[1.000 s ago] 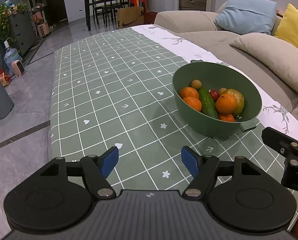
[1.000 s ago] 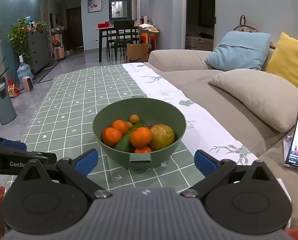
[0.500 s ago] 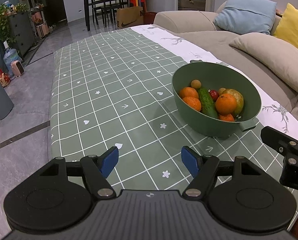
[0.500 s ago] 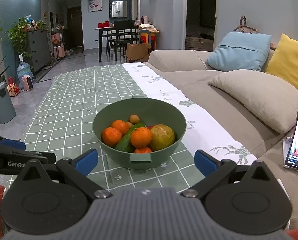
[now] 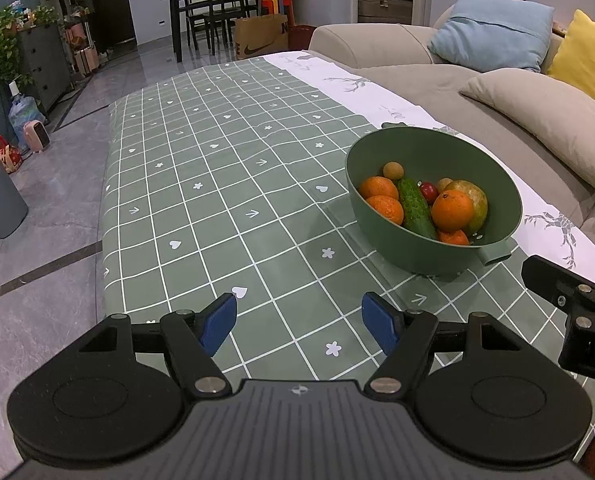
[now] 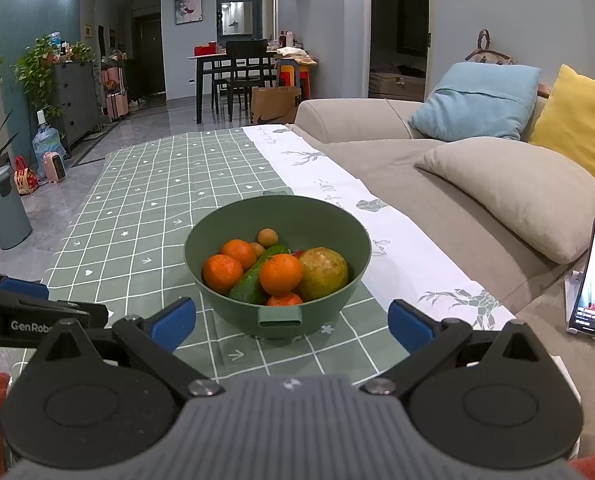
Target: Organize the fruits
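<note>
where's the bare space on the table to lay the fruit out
The checked green cloth left of and beyond the bowl lies bare up to its far edge. The strip between the bowl and both open tongs, left and right, is free but narrow. The white runner past the bowl is bare too. The bowl itself is crowded with fruit.

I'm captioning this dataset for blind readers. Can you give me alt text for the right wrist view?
A green bowl holding oranges, a cucumber and other fruit sits on a green checked tablecloth, just ahead of the open right gripper. A beige sofa runs along the right.
</note>
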